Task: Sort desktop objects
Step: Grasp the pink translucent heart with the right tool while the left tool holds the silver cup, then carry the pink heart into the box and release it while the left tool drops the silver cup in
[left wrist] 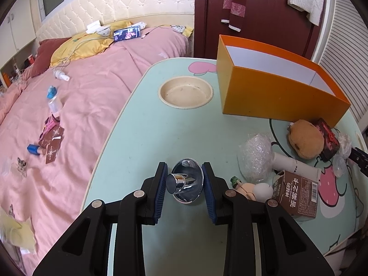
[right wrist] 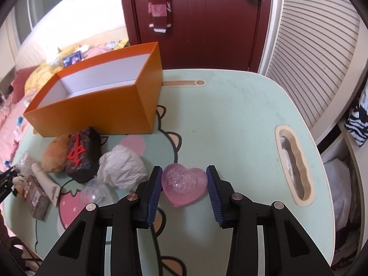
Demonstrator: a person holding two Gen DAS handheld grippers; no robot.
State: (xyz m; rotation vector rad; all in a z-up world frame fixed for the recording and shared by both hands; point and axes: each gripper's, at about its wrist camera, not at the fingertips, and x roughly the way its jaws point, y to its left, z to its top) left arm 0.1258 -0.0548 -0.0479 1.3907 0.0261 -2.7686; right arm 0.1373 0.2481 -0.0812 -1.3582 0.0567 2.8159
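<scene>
Left gripper (left wrist: 185, 184) pinching a shiny chrome knobbed disc (left wrist: 186, 182) by its rim, right gripper (right wrist: 184, 185) squeezing a translucent pink heart-shaped piece (right wrist: 184, 186), both low over the mint-green worktop (right wrist: 230, 119), likely bound for the open orange cardboard box (right wrist: 96, 115)

Both wrist views look down closely, sharing the orange box (left wrist: 276, 92).

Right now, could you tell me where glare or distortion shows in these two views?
Left wrist: the chrome knob mirrors its surroundings, and fisheye bends the orange box. Right wrist: the pink heart glows translucent, frame corners are black, and the shutter slats curve.
</scene>
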